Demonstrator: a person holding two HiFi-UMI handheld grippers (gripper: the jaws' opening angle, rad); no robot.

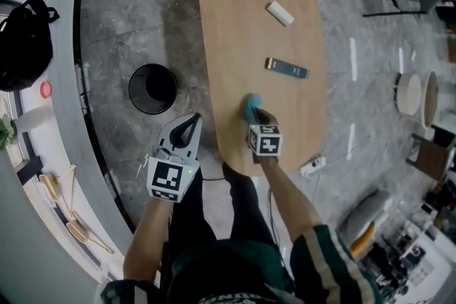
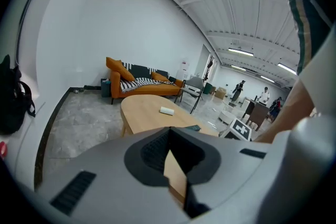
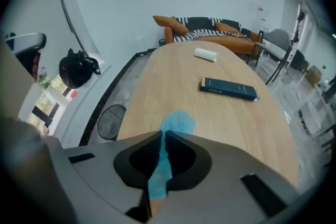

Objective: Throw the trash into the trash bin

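Blue trash [image 1: 252,102] [image 3: 177,123]: a crumpled, thin blue scrap at the near end of the worktop [image 1: 242,11]. Its lower part lies on the wood. Its upper part is drawn into a strip that runs up between the jaws of the right hand-held gripper [image 1: 251,114] [image 3: 161,136].

Right hand-held gripper: jaws pressed together on that strip, pinching it. The tool points steeply down at the worktop near its near edge.

Left hand-held gripper [image 1: 191,123] [image 2: 169,131]: jaws closed, tips meeting, nothing blue between them. Only a wedge of wood colour shows in the slit below the tips. It is off the worktop, just beside its near left edge and above the floor [image 1: 121,25].

Trash bin [image 1: 152,88] [image 3: 112,121]: round, black, upright on the grey stone floor, left of the worktop and apart from it. It stands near the left hand-held gripper and is not touched by it.

Further along the worktop:
- dark flat box [image 1: 287,67] [image 3: 229,88], about mid-length, lying flat;
- white block [image 1: 280,13] [image 3: 205,54] [image 2: 167,110], near the far end, well apart from the box.

Surroundings:
- black bag [image 1: 25,43] [image 3: 76,68] on the white ledge by the wall at left;
- orange sofa [image 2: 142,84] [image 3: 210,31] beyond the far end of the worktop.
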